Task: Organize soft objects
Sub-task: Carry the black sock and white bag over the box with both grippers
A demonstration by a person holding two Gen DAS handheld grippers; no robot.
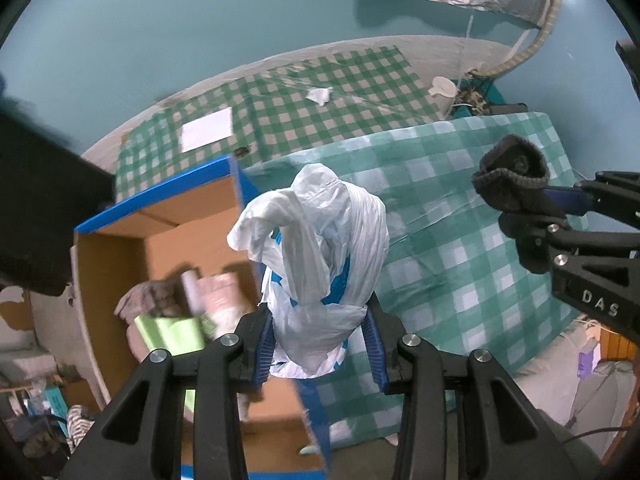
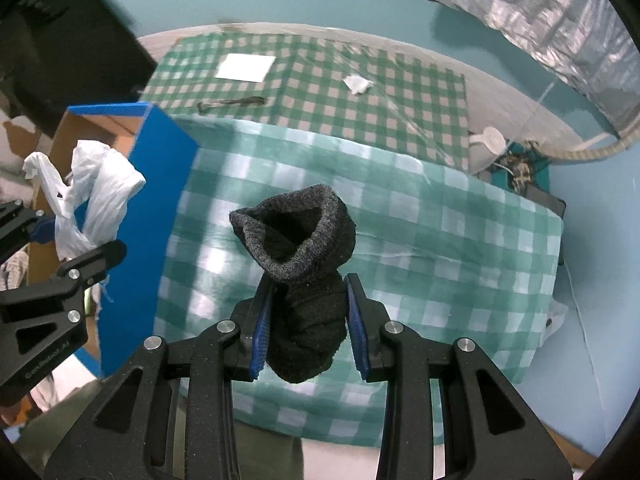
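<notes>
Left gripper (image 1: pixel 320 354) pinches a white plastic bag (image 1: pixel 316 248) above the tabletop's (image 1: pixel 440 216) left edge, beside the cardboard box (image 1: pixel 160 220). Right gripper (image 2: pixel 308 326) clamps a dark sock (image 2: pixel 300 248) over mid-tabletop.

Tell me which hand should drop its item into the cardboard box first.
Left, probably. The left tool grips the white plastic bag at the edge of the open cardboard box. The right tool holds the dark sock over the checked cloth, farther away.

White paper sheet (image 2: pixel 246 67) and crumpled tissue (image 2: pixel 357 83) on green checked cloth (image 2: pixel 420 96); teal checked cloth (image 2: pixel 440 240) nearer; silver tarp (image 2: pixel 552 12) overhead; teal floor (image 1: pixel 140 40).
</notes>
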